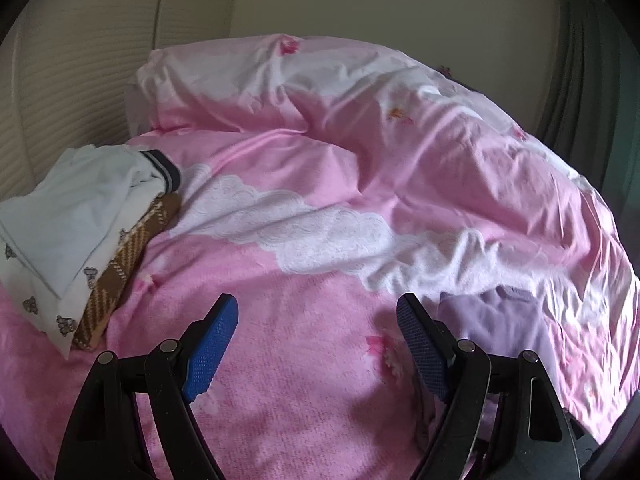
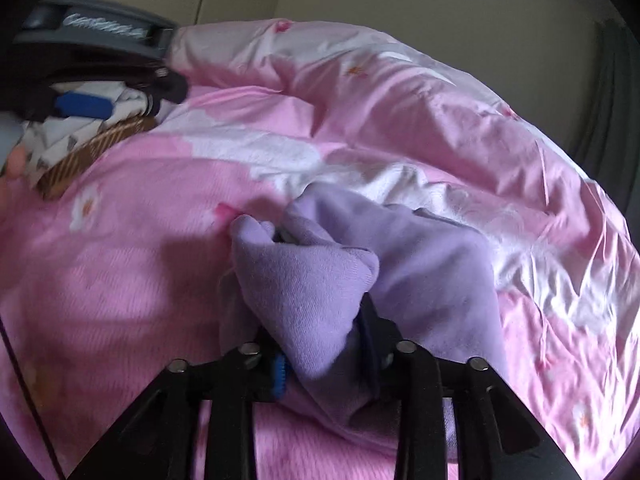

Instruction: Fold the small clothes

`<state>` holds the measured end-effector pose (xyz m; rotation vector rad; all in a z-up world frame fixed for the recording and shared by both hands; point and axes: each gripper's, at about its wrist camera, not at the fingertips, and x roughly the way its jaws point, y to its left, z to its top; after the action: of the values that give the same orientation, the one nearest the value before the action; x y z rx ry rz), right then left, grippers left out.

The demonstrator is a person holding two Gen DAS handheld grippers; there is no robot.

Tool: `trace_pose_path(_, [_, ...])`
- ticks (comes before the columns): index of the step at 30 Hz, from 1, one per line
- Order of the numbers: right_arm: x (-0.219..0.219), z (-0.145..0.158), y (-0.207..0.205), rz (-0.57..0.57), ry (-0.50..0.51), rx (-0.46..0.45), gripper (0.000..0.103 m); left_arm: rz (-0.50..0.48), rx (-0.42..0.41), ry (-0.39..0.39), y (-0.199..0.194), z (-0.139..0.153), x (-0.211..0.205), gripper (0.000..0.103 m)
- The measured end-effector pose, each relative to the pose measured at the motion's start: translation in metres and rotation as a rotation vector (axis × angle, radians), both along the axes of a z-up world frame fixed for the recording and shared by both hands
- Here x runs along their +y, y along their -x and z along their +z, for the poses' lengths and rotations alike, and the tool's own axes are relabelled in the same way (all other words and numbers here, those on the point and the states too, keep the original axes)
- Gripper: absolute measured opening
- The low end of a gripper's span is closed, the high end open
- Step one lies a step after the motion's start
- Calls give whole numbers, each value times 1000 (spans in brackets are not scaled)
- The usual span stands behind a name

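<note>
The right gripper pinched a bunched lilac garment over the pink duvet, while the left gripper (fingers spread, empty) hovered near folded clothes.

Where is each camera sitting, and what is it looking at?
Left wrist: sits on the left gripper, looks over the bed toward a clothes pile; its open blue fingers show.
Right wrist: sits on the right gripper, looks at the purple cloth bunched between its fingers; the left gripper and a hand show.
Both see the bed, pile and purple cloth.
</note>
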<state>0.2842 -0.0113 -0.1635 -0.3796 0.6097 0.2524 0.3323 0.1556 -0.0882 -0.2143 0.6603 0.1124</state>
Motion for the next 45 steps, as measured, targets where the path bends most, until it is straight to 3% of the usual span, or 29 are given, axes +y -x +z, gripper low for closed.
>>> trace_pose_path(2, [-4, 5, 9, 23, -6, -7, 43, -23, -3, -6, 0, 1, -6, 81])
trace_pose_path(4, [-8, 11, 16, 59, -50, 8, 56, -45, -7, -4, 1, 3, -11, 81])
trace_pose_path(6, [-17, 20, 25, 100, -124, 15, 62, -59, -15, 6, 2, 6, -15, 82])
trace_pose_path(10, [-44, 37, 37, 130, -274, 13, 62, -119, -39, 37, 4, 14, -27, 83])
trace_pose_path(14, [-91, 48, 36, 61, -421, 27, 62, -211, -34, 41, 2, 16, -51, 83])
trace_pose_path(23, [-173, 41, 20, -116, -517, 84, 62, -387, 17, -1, 15, 14, -118, 82])
trace_pose_path(27, [-189, 40, 26, -129, -540, 88, 62, -435, 42, -38, 17, 3, -137, 67])
trace_pose_path(29, [-193, 39, 28, -130, -543, 89, 62, -439, 74, -46, 12, -6, -144, 62])
trace_pose_path(31, [-196, 38, 30, -128, -548, 94, 62, -428, 114, -53, 7, -17, -147, 43])
trace_pose_path(33, [-197, 39, 30, -124, -550, 94, 62, -422, 148, -29, 6, -26, -146, 30])
trace_pose_path(37, [-195, 37, 33, -105, -542, 98, 62, -368, 156, -6, 24, -36, -137, 26])
trace_pose_path(41, [-192, 28, 30, -100, -552, 130, 62, -286, 150, 104, 40, -49, -118, 26])
trace_pose_path(45, [-183, 21, 23, -86, -552, 169, 62, -241, 146, 135, 43, -58, -111, 26])
